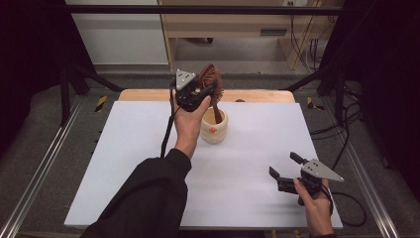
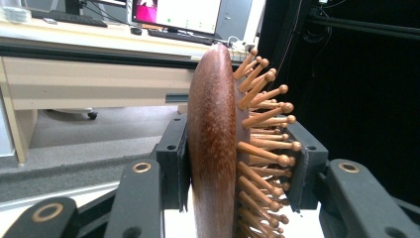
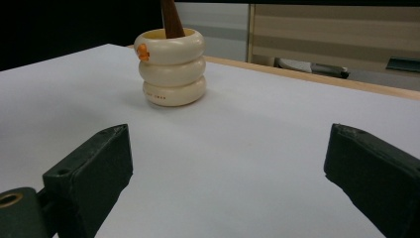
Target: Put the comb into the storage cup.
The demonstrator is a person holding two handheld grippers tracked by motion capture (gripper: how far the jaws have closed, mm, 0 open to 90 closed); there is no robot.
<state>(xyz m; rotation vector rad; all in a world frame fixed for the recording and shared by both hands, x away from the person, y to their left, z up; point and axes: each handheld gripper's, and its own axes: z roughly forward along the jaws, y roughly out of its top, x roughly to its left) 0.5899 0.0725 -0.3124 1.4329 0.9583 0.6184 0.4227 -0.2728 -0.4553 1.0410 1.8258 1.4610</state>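
Holding the hairbrush (image 2: 213, 148) clamped in my left gripper (image 1: 198, 94), handle tip already inside the cup (image 1: 214, 126). Left: lower & release; right gripper (image 1: 287, 171) waits w/ jaws apart, empty.

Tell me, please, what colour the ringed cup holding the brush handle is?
Cream ringed ceramic cup, small orange mark; clearest in right gripper view.

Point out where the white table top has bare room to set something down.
The white table top is bare left of the cream ringed cup, and between the cup and the open right gripper. Crowded only at the cup, where the left gripper holds the wooden hairbrush.
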